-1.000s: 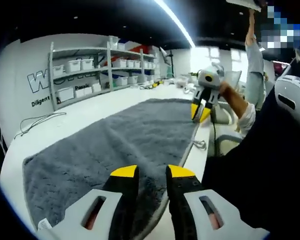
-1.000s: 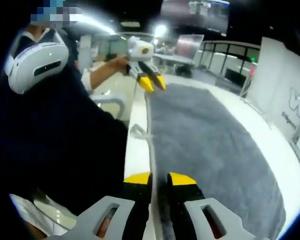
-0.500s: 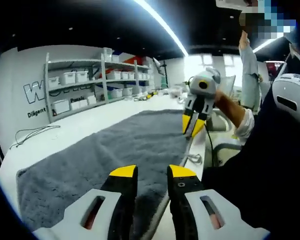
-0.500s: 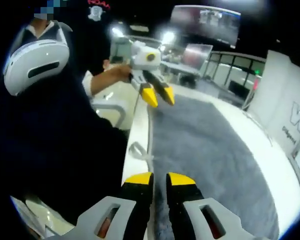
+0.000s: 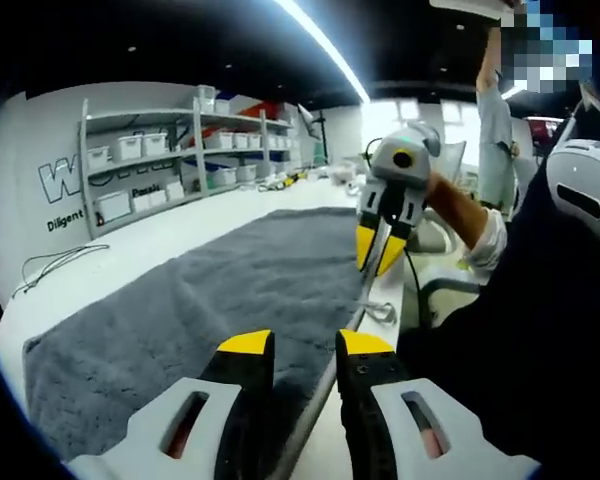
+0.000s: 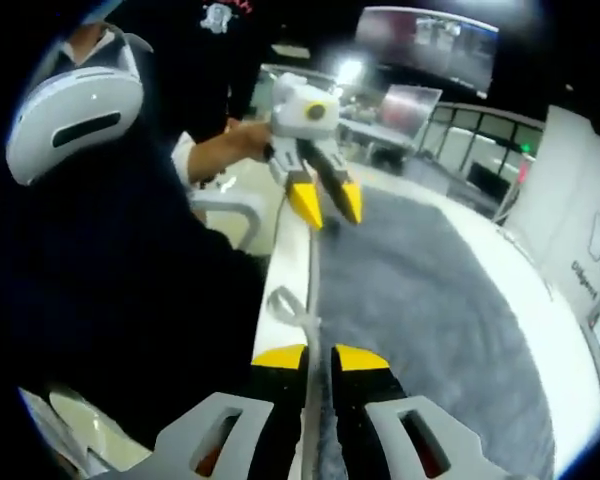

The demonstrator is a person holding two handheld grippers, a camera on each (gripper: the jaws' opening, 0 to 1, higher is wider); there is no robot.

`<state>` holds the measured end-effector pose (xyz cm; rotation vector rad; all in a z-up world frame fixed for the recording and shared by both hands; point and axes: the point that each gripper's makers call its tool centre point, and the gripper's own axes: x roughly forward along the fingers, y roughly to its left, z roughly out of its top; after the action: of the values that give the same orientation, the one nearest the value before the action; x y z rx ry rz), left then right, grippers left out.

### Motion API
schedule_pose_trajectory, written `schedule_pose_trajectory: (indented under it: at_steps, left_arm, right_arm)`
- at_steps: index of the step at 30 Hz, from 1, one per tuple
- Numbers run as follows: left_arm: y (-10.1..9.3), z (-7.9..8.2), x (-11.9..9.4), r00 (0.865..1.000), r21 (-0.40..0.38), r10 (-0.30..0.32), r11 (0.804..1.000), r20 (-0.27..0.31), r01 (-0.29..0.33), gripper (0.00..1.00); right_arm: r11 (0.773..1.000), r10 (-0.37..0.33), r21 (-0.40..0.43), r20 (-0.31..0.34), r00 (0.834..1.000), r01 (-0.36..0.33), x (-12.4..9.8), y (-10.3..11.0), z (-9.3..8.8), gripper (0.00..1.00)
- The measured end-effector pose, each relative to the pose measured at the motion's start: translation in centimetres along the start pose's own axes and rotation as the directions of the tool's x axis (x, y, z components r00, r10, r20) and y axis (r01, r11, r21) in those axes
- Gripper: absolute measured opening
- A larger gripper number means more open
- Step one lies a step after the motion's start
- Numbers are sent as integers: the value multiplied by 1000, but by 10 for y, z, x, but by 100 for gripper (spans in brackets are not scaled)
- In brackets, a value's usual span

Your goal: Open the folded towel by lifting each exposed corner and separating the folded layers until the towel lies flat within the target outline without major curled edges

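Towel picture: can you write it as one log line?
towel: spread on table | left gripper: open at near edge | right gripper: jaws close together at same edge

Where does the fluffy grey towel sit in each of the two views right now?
Left gripper view: the fluffy grey towel stretches from lower left up to centre, left of the left claw, with the right claw at its far edge.
Right gripper view: the towel runs from bottom centre up and right of the right claw, with the left claw over its far end.
Shared landmark: the white table edge beside the towel.
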<state>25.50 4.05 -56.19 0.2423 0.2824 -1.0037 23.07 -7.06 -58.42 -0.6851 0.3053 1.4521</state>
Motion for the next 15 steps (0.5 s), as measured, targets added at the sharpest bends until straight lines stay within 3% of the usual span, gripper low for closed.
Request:
schedule_pose_trajectory:
  at_steps: [15]
  left_arm:
    - [-9,-11,17,999,-10,-27,1000,-31,27,25]
  right_arm:
    - [999,4,37,0,1000,-4,10,-2,0,7]
